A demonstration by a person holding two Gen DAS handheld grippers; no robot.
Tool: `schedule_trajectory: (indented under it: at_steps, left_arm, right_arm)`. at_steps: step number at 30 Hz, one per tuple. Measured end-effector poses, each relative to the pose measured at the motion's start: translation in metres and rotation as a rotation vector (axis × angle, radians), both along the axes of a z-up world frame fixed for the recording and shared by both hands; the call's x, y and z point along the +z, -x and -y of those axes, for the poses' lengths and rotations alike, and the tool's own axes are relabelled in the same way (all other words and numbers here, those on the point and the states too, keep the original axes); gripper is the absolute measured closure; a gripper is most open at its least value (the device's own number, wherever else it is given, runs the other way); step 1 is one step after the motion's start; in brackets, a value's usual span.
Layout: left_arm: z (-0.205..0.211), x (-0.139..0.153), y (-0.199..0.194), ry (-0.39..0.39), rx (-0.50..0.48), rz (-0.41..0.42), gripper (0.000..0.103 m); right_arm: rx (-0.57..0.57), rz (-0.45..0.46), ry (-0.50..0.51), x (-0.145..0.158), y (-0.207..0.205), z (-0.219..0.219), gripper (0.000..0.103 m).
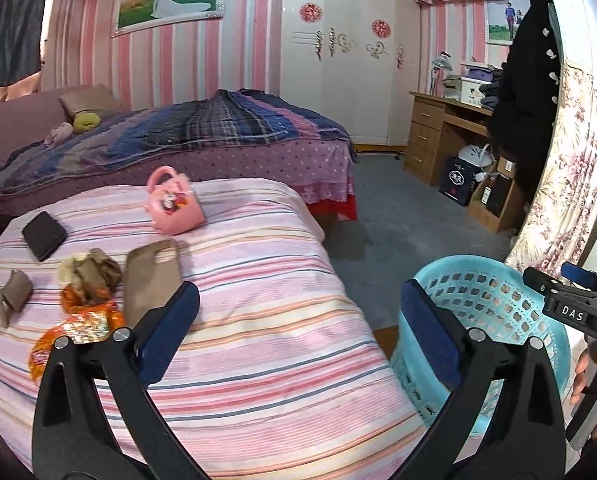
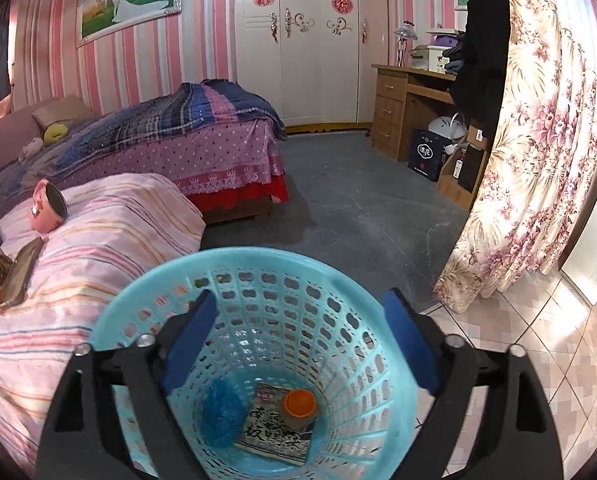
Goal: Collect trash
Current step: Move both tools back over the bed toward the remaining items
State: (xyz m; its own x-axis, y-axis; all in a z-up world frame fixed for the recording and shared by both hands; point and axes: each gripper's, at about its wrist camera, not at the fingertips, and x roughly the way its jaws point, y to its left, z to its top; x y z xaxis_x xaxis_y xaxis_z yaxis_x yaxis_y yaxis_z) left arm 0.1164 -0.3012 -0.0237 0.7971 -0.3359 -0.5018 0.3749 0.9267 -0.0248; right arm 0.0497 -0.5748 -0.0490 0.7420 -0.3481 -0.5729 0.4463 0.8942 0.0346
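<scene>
While both tools hang above the bedside, the scene reads:
Right gripper (image 2: pixel 298 344): spread wide, nothing between its pads, centred over the blue basket (image 2: pixel 146 296).
Basket contents: a blue wad (image 2: pixel 220 416), a printed packet (image 2: pixel 274 432) and an orange-capped bottle (image 2: pixel 298 406) at the bottom.
Left gripper (image 1: pixel 298 332): spread wide, empty, above the striped bedspread (image 1: pixel 258 264); the basket sits lower right.
Orange wrapper (image 1: pixel 78 320): lower left, just beside the left pad.
Crumpled brown paper (image 1: pixel 94 272): behind the wrapper.
</scene>
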Motion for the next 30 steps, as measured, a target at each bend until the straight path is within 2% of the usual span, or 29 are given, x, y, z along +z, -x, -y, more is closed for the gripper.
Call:
schedule_trajectory:
  at_steps: [4, 11, 20, 23, 27, 30]
  left_arm:
    - [-0.022, 0.006, 0.002, 0.0, 0.029, 0.013, 0.006]
    - [-0.069, 0.014, 0.001, -0.015, 0.088, 0.018, 0.005]
    - [-0.161, 0.01, -0.016, -0.073, 0.224, 0.02, 0.005]
    - [-0.199, 0.007, -0.024, -0.064, 0.26, -0.001, 0.005]
    - [-0.241, 0.001, -0.028, -0.103, 0.318, 0.0, 0.005]
    - [-0.272, -0.008, -0.036, -0.079, 0.358, -0.04, 0.005]
  right_arm:
    - [0.004, 0.013, 0.01, 0.008, -0.006, -0.019, 0.01]
    - [0.067, 0.027, 0.02, 0.016, -0.023, -0.065, 0.01]
    - [0.184, 0.023, 0.053, 0.021, -0.049, -0.136, 0.01]
    - [0.215, 0.026, 0.036, 0.02, -0.054, -0.154, 0.01]
    - [0.244, 0.023, 0.006, 0.015, -0.063, -0.181, 0.01]
    - [0.256, 0.017, -0.007, 0.013, -0.069, -0.193, 0.01]
